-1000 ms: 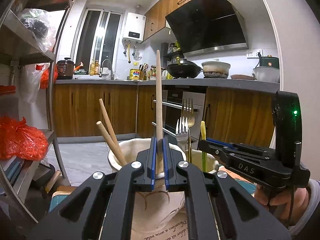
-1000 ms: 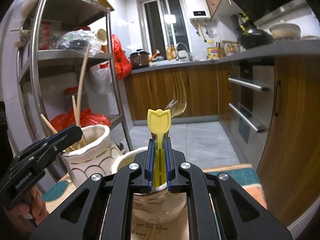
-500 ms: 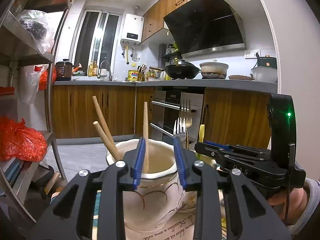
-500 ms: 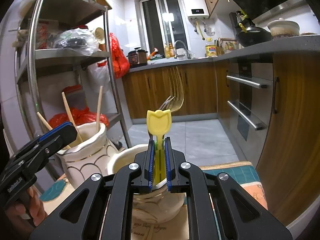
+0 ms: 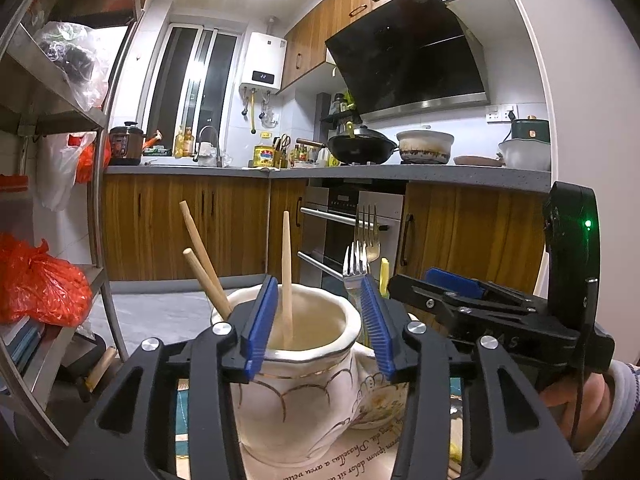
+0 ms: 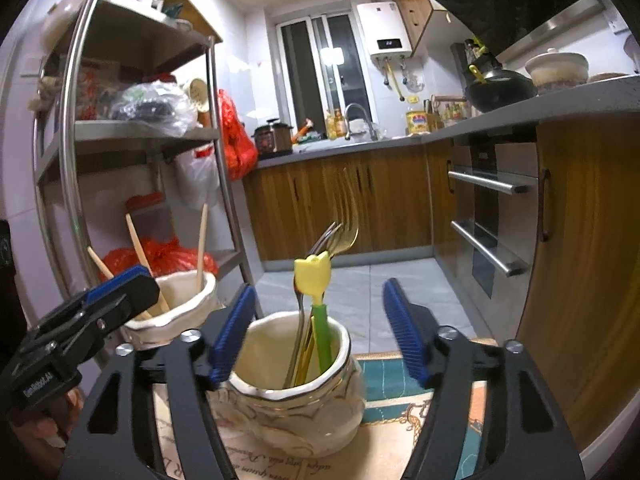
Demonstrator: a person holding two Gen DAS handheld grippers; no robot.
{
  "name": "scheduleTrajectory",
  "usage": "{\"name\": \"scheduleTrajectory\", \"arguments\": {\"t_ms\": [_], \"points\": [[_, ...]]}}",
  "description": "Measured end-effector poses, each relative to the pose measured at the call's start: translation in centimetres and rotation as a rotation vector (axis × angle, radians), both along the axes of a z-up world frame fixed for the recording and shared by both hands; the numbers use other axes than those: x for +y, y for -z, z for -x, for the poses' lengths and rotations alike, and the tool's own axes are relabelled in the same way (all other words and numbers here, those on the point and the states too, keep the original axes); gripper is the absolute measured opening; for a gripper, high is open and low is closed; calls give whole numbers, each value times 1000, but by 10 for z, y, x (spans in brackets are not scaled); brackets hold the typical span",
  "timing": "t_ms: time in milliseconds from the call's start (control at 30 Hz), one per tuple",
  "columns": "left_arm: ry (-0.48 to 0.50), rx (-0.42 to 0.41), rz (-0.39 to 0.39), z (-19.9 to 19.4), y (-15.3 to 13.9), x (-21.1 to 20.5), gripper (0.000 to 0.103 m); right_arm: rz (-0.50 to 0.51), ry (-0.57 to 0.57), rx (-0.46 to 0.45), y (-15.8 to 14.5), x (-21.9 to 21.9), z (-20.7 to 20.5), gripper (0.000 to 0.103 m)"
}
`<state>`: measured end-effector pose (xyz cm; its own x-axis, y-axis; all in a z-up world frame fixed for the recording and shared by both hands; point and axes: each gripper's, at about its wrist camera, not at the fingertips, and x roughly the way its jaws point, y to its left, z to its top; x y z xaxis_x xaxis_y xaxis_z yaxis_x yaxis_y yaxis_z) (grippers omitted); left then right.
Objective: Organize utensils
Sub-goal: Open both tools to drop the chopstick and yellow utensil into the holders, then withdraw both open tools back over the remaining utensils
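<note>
My left gripper is open and empty over a cream ceramic jar that holds three wooden chopsticks. My right gripper is open and empty above a second cream jar. That jar holds a yellow tulip-topped utensil with a green stem, a silver fork and a gold fork. The chopstick jar and the left gripper show at the left of the right wrist view. The forks and the right gripper show at the right of the left wrist view.
Both jars stand on a printed mat with a teal border. A steel shelf rack with red bags stands to the left. Wooden cabinets and an oven lie right and ahead.
My left gripper let go of the chopstick, which dropped into the left jar, and opened wide. My right gripper let go of the yellow tulip utensil, which now stands in the right jar.
</note>
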<state>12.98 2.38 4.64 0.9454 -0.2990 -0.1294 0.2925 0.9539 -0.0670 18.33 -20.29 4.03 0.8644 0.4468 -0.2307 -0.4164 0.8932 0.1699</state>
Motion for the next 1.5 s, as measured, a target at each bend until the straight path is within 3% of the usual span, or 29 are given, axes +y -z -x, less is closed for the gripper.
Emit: {"name": "scheduleTrajectory", "arguments": {"t_ms": [100,200,300,500,733,967,1500], "points": [[-2,-8,1,1,-1,0,53,-37,-3,-2,-2,-6,0,93],[-6,-24,5,4,-3,0,64,-65,-7,-9,-4,-10,1,97],[-9,-49,9,8,-4,0,78,-85,1,-16,-7,-14,2,98],[-22,-88,-8,14,-6,-3,96,-124,35,3,-15,-24,2,98],[-33,-109,26,22,-17,-1,97,-128,80,-10,-33,-37,12,98],[-79,-164,-31,45,-41,-14,97,-117,93,-46,-44,-45,36,98],[-66,12,-37,98,-33,-34,97,-27,72,29,-23,-63,82,98]]}}
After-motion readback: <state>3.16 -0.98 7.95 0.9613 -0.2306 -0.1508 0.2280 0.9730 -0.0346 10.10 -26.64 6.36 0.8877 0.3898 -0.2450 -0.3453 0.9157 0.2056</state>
